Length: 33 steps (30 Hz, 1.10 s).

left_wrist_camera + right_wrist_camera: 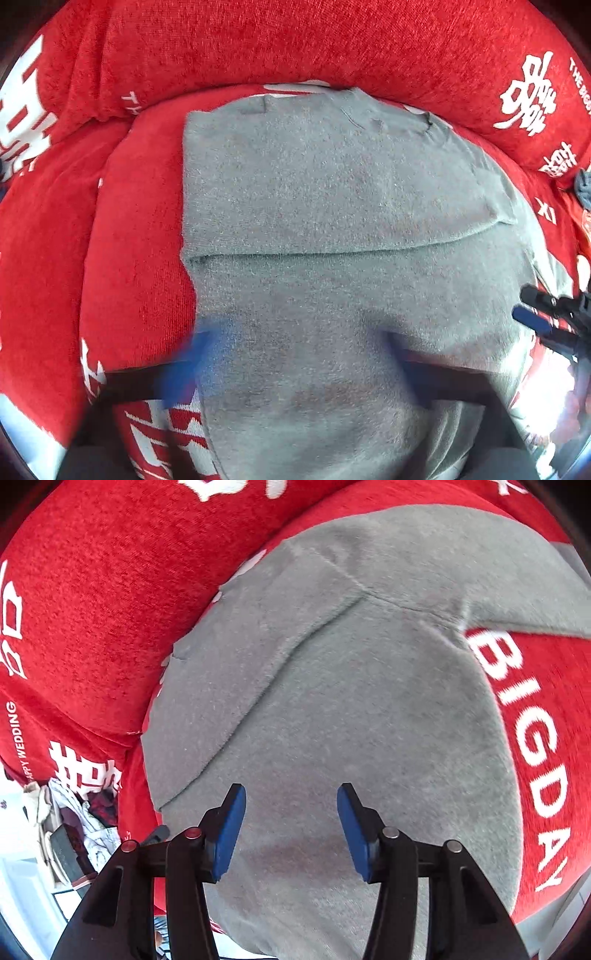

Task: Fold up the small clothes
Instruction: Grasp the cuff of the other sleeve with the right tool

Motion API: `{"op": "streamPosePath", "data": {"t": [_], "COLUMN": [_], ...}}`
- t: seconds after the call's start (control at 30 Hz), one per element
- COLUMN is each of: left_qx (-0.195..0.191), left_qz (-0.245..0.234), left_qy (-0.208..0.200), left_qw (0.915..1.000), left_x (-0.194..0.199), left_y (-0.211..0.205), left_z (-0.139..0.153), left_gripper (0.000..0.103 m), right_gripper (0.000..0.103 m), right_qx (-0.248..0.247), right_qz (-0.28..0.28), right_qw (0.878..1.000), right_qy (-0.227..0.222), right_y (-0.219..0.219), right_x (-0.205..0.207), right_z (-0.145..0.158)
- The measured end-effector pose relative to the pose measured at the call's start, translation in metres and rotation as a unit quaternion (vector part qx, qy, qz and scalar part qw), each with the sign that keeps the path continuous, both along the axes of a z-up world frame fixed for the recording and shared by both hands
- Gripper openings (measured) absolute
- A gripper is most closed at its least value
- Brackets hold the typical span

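A grey garment (pixel 332 206) lies spread on a red cover with white print, its far part folded over along a crosswise edge. It also fills the right wrist view (pixel 369 701). My left gripper (pixel 295 354) hovers low over the garment's near part; its blue pads are motion-blurred and stand wide apart, open. My right gripper (pixel 291 827) is open and empty just above the garment, blue pads (pixel 231 830) apart. It shows at the right edge of the left wrist view (pixel 543 317).
The red cover (pixel 140 221) drapes a seat with a raised back cushion (pixel 295 40) behind the garment. A pile of other clothes (pixel 81 812) lies beyond the seat's edge. A dark cloth (pixel 583 188) sits at the far right.
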State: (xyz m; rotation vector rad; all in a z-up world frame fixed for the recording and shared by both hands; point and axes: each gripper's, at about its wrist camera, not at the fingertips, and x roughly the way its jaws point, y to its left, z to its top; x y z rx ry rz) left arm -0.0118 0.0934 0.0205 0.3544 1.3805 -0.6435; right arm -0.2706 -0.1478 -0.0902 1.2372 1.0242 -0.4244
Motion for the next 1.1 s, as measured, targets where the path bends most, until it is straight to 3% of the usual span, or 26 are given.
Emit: {"op": "streamPosePath", "data": {"t": [0.23, 0.47, 0.6, 0.8, 1.1], "left_qx": [0.018, 0.027, 0.027, 0.02, 0.007], "left_qz": [-0.038, -0.068, -0.082, -0.117, -0.144], "left_qy": [-0.023, 0.002, 0.006, 0.008, 0.016], "left_qw": [0.9988, 0.9973, 0.9962, 0.9929, 0.9894], "left_x": [-0.02, -0.028, -0.041, -0.067, -0.097], "left_y": [-0.03, -0.066, -0.092, -0.135, -0.186], "left_z": [0.007, 0.0, 0.0, 0.001, -0.002], "left_gripper": [0.102, 0.102, 0.102, 0.102, 0.102], "right_gripper": [0.056, 0.056, 0.056, 0.056, 0.056], "right_qx": [0.017, 0.02, 0.027, 0.029, 0.027], "right_qz": [-0.025, -0.07, -0.126, -0.228, -0.379], "right_qw": [1.0, 0.997, 0.991, 0.973, 0.924], "right_qy": [-0.002, -0.008, -0.023, -0.025, -0.05], "right_y": [-0.006, -0.03, -0.055, -0.101, -0.16], "right_x": [-0.028, -0.071, -0.109, -0.178, -0.265], "right_z": [-0.009, -0.013, -0.017, -0.024, -0.039]}}
